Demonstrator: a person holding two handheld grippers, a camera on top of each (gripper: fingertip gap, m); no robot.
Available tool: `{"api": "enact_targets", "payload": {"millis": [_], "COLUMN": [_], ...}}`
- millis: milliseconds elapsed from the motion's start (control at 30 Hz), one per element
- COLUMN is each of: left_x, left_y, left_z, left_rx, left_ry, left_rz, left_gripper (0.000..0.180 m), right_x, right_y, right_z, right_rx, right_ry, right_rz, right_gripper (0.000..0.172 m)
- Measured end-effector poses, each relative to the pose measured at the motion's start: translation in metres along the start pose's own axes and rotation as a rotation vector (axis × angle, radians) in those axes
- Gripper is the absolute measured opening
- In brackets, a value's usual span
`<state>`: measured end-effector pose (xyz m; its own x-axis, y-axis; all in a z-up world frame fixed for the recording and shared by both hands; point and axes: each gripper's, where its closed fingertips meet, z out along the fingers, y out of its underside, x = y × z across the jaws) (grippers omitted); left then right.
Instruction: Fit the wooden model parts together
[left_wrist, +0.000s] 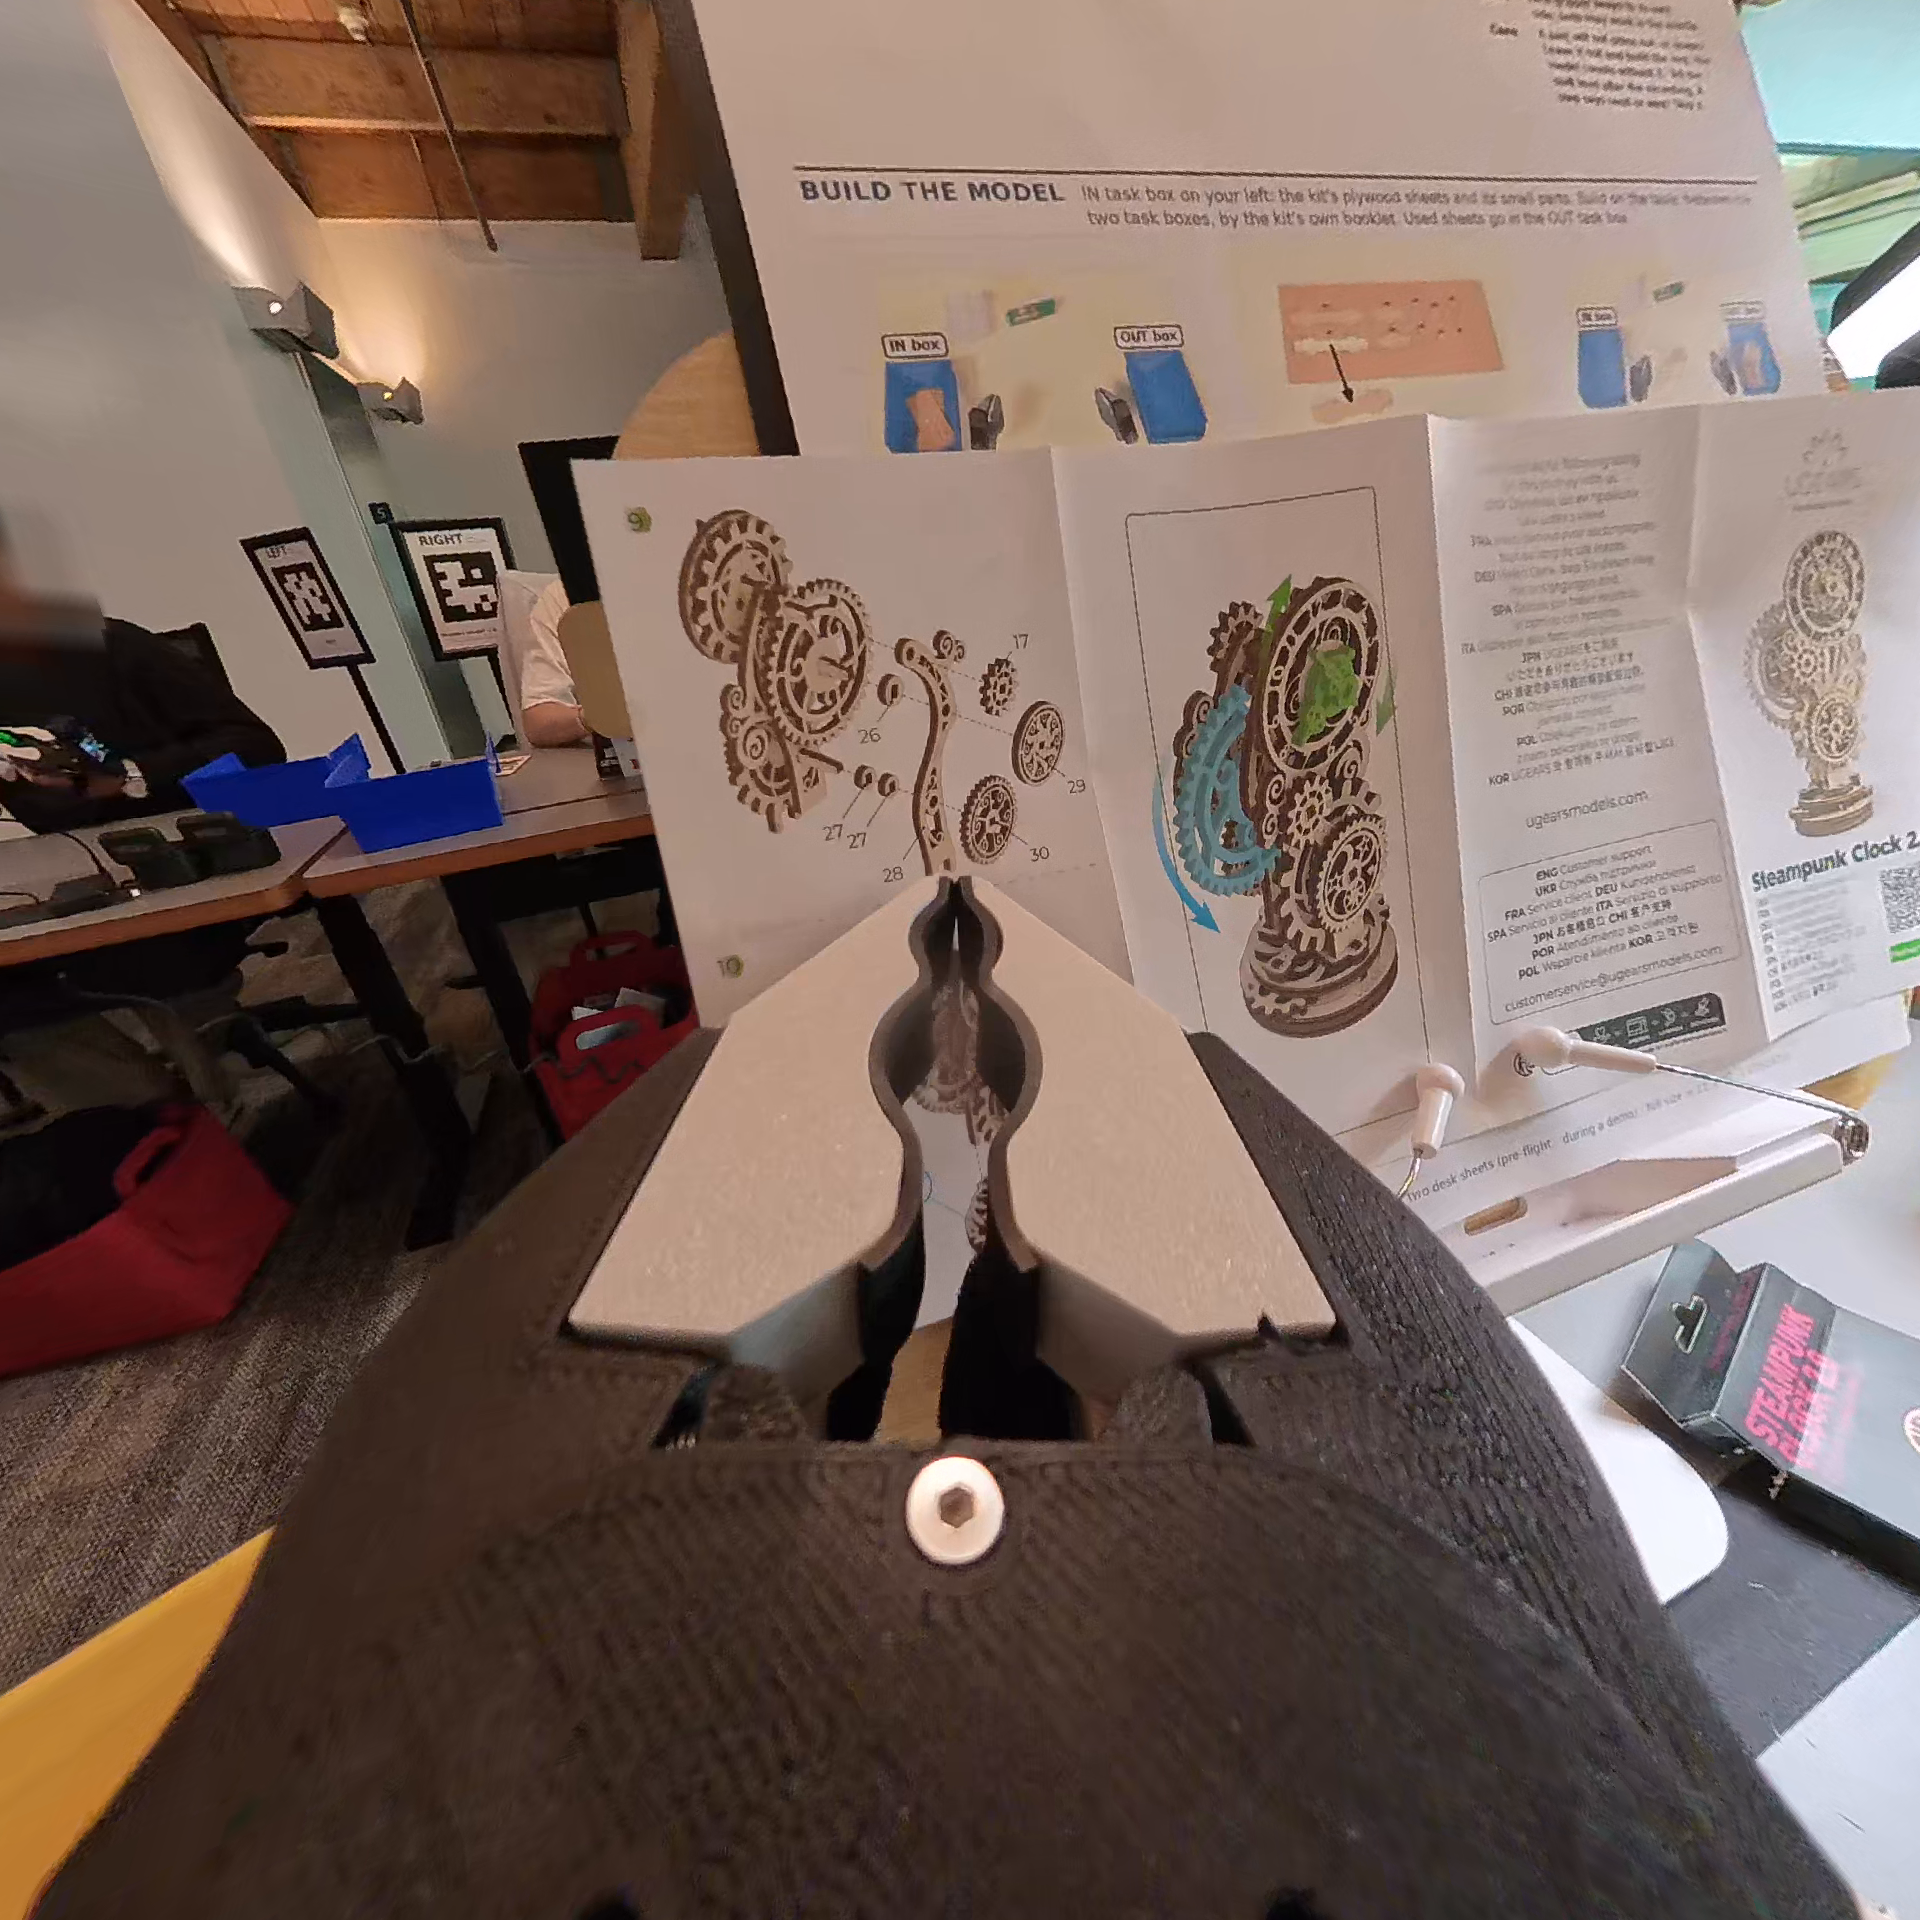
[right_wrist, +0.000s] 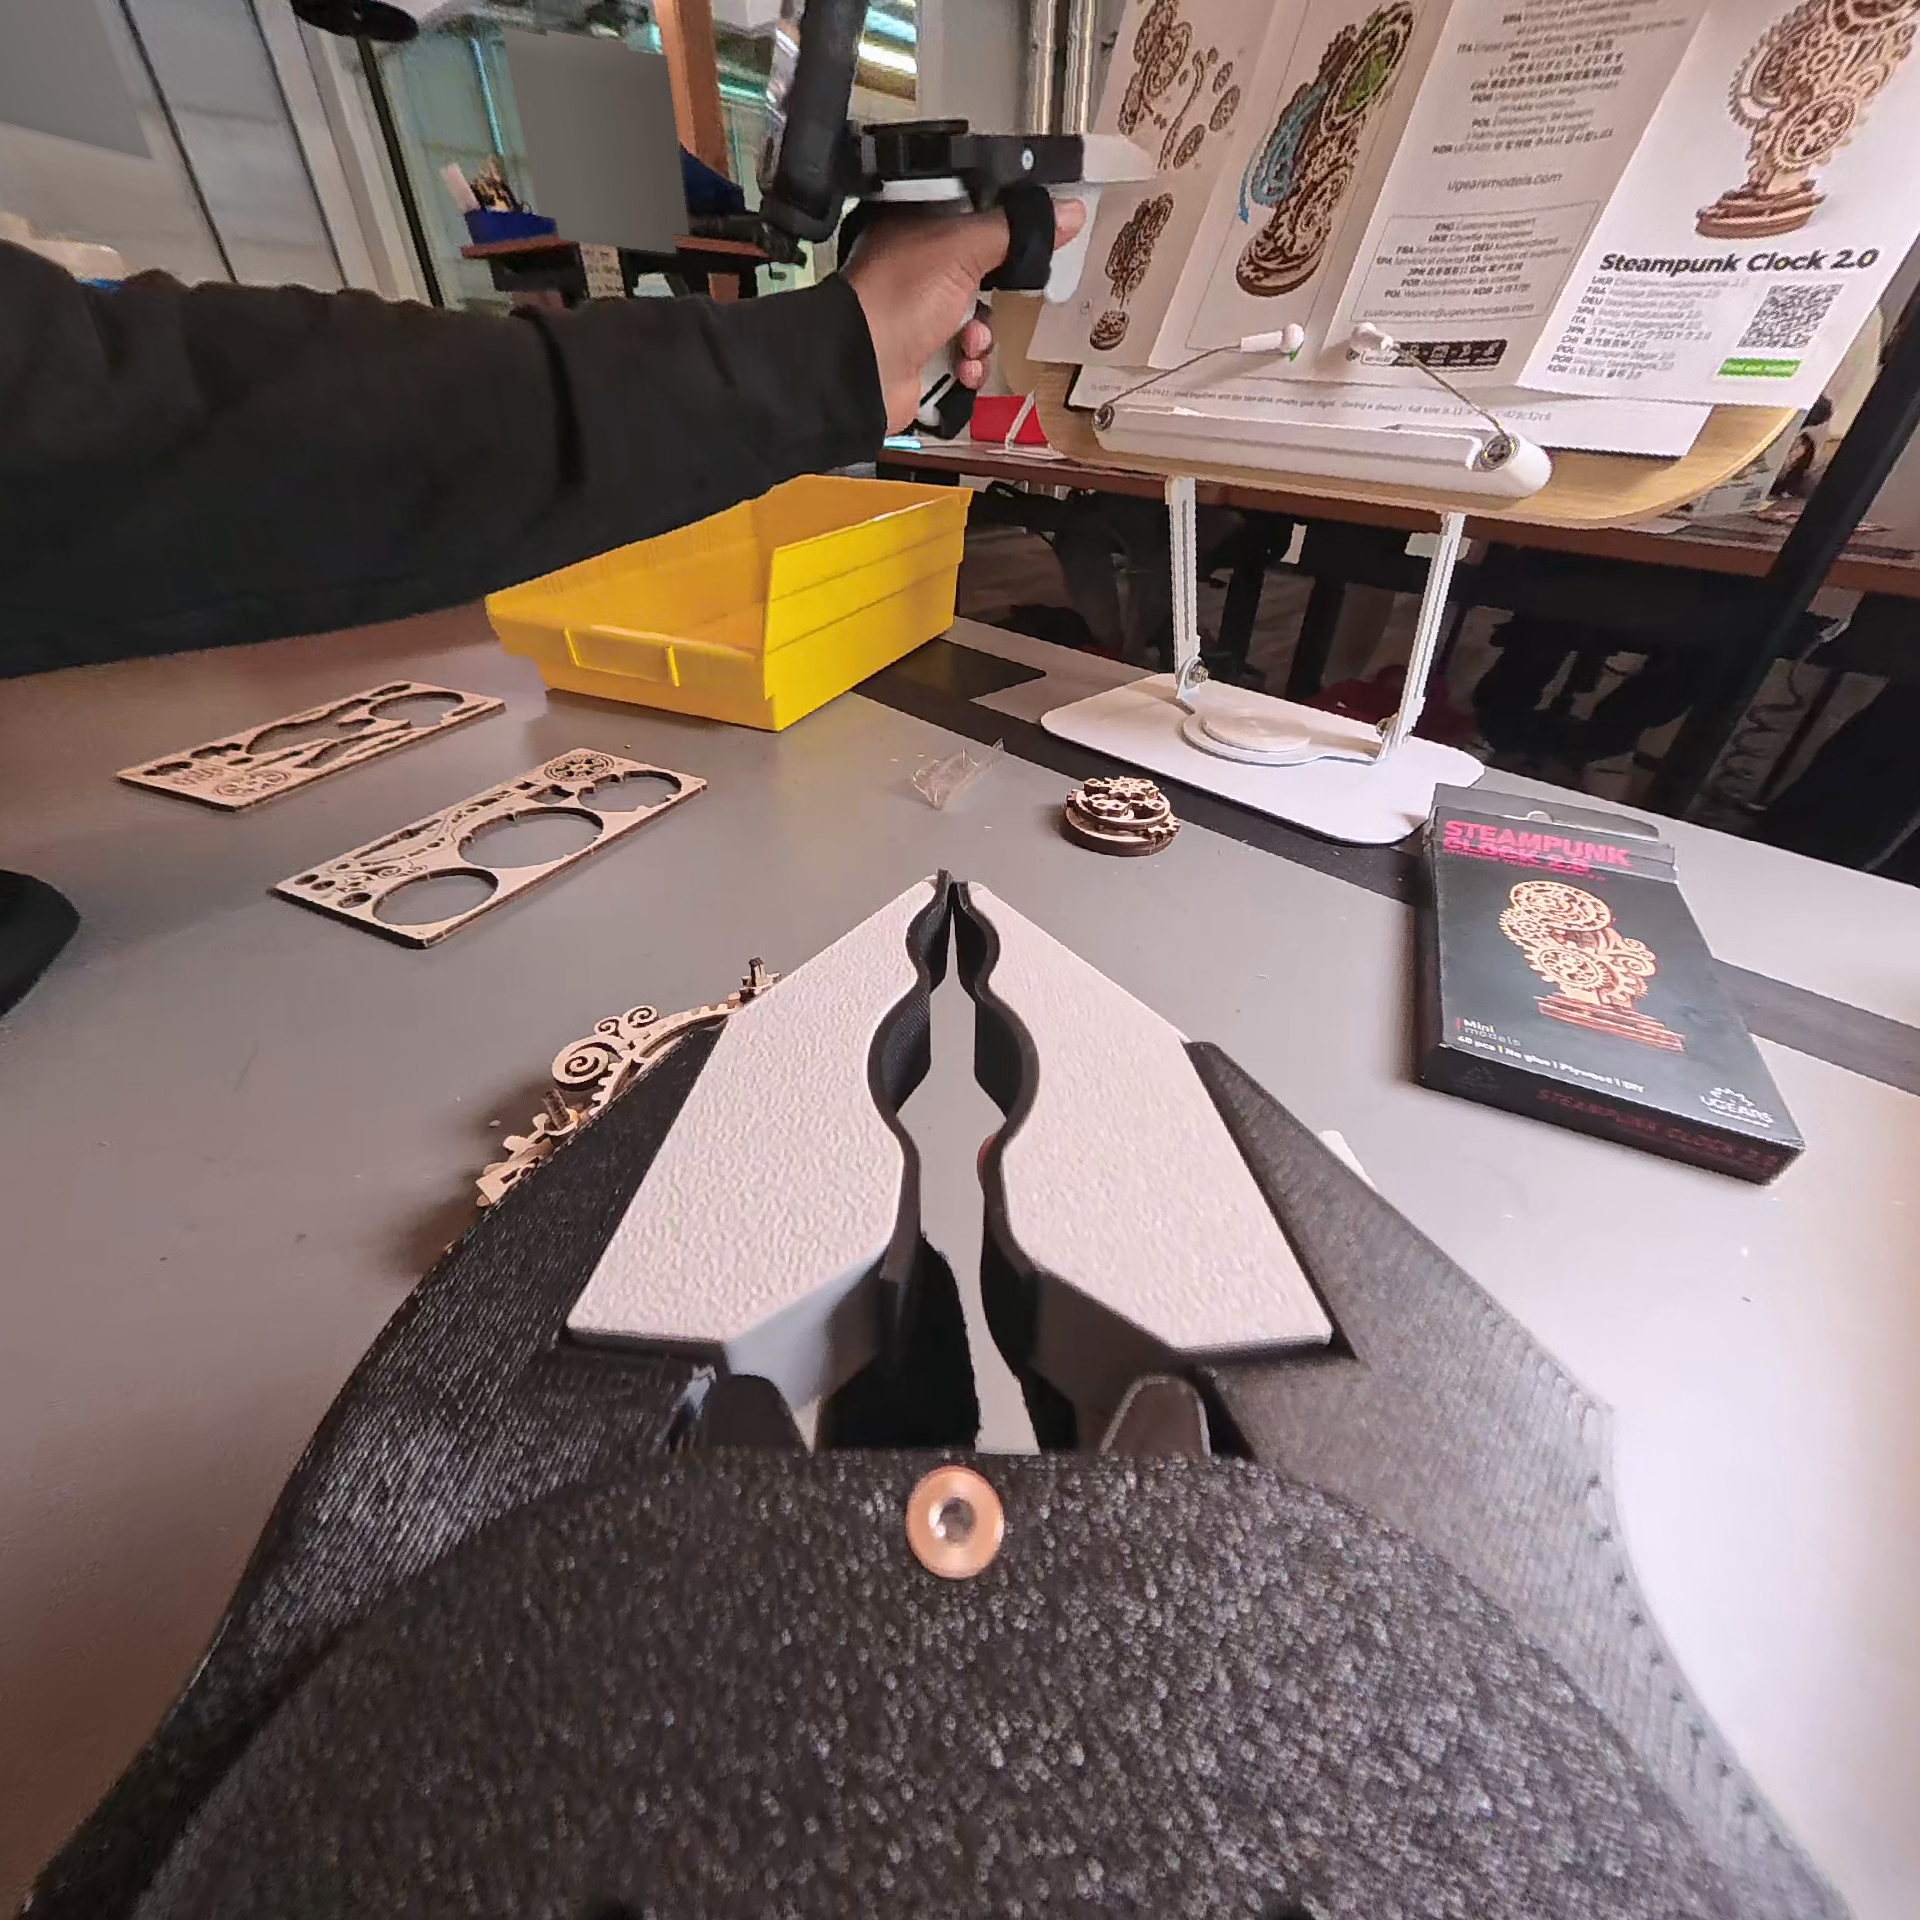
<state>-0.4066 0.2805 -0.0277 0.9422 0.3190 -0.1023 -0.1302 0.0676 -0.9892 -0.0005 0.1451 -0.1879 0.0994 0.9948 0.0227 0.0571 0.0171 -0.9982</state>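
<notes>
Two plywood sheets (right_wrist: 488, 847) lie flat on the grey worktop (right_wrist: 260, 1143), far left — large round holes and other cut-outs show that many parts are already punched out. The farther sheet (right_wrist: 312, 740) looks just as depleted. A small round gear stack (right_wrist: 1120, 816) stands assembled near the white stand base (right_wrist: 1262, 764); it looks like a finished sub-assembly, probably the model's foot. A larger scrolled, toothed wooden piece (right_wrist: 608, 1049) lies on the worktop just left of the right gripper (right_wrist: 951, 894), mostly hidden under the gripper body, so how complete it is cannot be told.

Right gripper: jaws closed tip to tip, nothing between them, hovering low over the worktop. Left gripper (left_wrist: 956, 888): raised toward the instruction leaflet (left_wrist: 862, 707) on the stand, jaws closed at the tips and empty — the gear pattern seen through the gap is print on the leaflet behind.

Judgement: partway through. Sub-assemblies exist but stand apart, not yet joined, and neither gripper holds a part. The moment looks like a check of the leaflet. Left to do: pick up the pieces, mate the scrolled piece with the gear stack, add the remaining parts. The yellow bin (right_wrist: 769, 613), far left, shows nothing inside from here; the black kit box (right_wrist: 1579, 997) lies at right.
</notes>
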Motion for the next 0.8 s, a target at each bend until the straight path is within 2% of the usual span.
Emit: {"api": "enact_targets", "payload": {"millis": [300,533,667,800], "left_x": [0.001,0.001,0.011,0.018], "left_y": [0.000,-0.001,0.002,0.002], "left_z": [0.010,0.005,-0.029,-0.095], "left_rx": [0.005,0.006,-0.016,-0.029], "left_ry": [-0.008,0.003,0.066,0.102], "left_rz": [0.047,0.066,0.134,0.150], "left_gripper": [0.000,0.000,0.000,0.000], "right_x": [0.001,0.002,0.000,-0.009], "right_y": [0.002,0.003,-0.002,-0.011], "right_z": [0.001,0.000,-0.002,-0.005], "right_rx": [-0.011,-0.014,-0.001,0.021], "right_ry": [-0.012,-0.010,-0.013,-0.032], "right_rz": [0.029,0.028,0.018,-0.017], "right_gripper": [0.000,0.000,0.000,0.000]}}
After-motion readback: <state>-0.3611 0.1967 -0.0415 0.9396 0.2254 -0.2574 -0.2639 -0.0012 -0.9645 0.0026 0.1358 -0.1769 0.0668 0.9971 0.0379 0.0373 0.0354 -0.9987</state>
